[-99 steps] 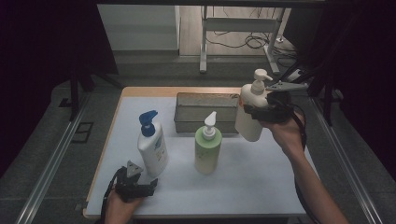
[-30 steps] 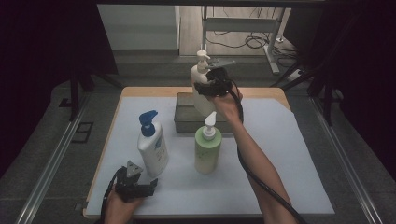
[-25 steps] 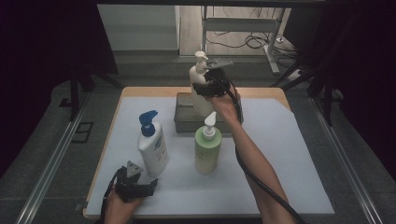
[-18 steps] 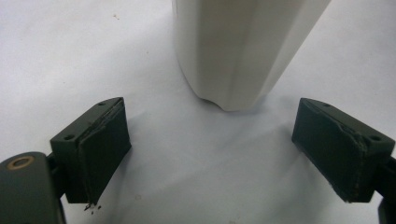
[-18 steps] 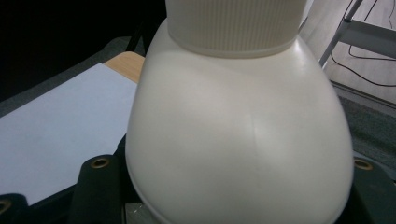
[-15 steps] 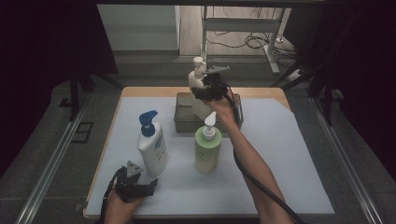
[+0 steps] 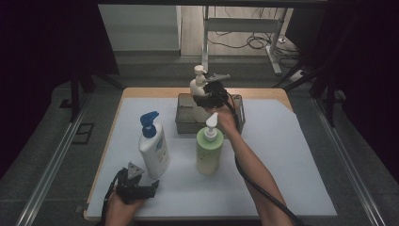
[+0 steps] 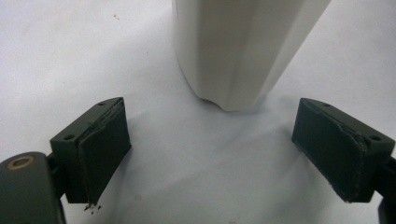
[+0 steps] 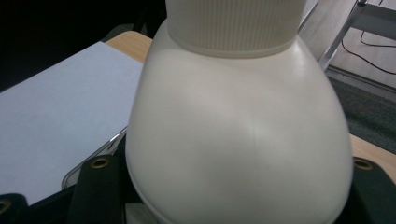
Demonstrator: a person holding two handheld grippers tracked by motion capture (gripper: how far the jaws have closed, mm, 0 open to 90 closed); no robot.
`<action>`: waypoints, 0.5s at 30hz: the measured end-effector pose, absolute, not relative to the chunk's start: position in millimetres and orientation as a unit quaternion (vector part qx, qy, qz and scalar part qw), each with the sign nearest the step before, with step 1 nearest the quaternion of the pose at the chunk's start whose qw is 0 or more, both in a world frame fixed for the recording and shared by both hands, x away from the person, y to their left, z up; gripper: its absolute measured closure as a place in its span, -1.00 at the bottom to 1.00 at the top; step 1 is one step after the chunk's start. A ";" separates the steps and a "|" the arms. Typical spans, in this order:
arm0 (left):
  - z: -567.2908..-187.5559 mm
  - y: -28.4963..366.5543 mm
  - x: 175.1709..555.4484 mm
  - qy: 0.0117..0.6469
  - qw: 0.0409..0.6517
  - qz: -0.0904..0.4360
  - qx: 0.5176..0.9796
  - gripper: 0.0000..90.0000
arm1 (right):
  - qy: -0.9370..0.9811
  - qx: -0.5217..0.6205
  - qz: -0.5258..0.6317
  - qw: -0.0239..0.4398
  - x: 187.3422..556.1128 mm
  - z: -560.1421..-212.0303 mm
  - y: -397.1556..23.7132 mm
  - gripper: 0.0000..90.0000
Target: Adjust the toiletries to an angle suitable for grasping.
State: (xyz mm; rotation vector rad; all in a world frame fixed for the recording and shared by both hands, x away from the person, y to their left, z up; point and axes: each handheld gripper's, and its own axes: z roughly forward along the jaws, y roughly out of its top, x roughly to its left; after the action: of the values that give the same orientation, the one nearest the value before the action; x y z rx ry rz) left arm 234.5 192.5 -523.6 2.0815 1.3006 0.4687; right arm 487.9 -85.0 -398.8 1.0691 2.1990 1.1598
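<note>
Cream plastic, the pump bottle (image 7: 199,96) hung over the grey bin (image 7: 237,116) at the table's far edge, clamped in the right gripper (image 7: 208,95). Left gripper (image 8: 219,149) rested with jaws apart. Right gripper view: the smooth, rigid shoulder (image 9: 238,135) looked slippery; gripping the waist seemed safest.

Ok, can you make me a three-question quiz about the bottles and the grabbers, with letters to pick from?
1. Where is the cream bottle?
A. over the grey bin
B. lying on the mat
C. beside the left gripper

2. What colour is the pump on the white bottle?
A. red
B. blue
C. green

3. How is the right gripper?
A. open and bare
B. shut on the cream bottle
C. resting on the mat

Answers:
1 A, it hangs above the bin at the table's far side.
2 B, its pump top is blue.
3 B, its fingers clamp the bottle's body.
</note>
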 end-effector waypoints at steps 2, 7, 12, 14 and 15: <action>-523.6 192.6 234.5 0.494 0.316 0.178 0.790 -0.76 | 0.795 0.385 0.416 0.213 486.9 -401.8 -84.7 -0.18; -523.6 192.6 234.5 0.494 0.315 0.179 0.791 -0.76 | 0.799 0.383 0.414 0.210 484.5 -406.2 -84.6 -0.18; -523.6 192.7 234.5 0.493 0.314 0.179 0.791 -0.76 | 0.801 0.381 0.413 0.205 480.9 -409.7 -87.7 -0.18; -523.6 192.6 234.5 0.493 0.315 0.178 0.791 -0.76 | 0.801 0.382 0.413 0.203 479.2 -410.2 -89.5 -0.19; -523.6 192.6 234.5 0.493 0.315 0.179 0.791 -0.76 | 0.802 0.383 0.412 0.202 478.5 -410.5 -90.5 -0.19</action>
State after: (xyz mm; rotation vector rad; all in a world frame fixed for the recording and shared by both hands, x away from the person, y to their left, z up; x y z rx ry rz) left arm 234.5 192.6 -523.6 2.0836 1.3001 0.4703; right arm 478.5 -90.5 -410.5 1.0688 2.2377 1.1511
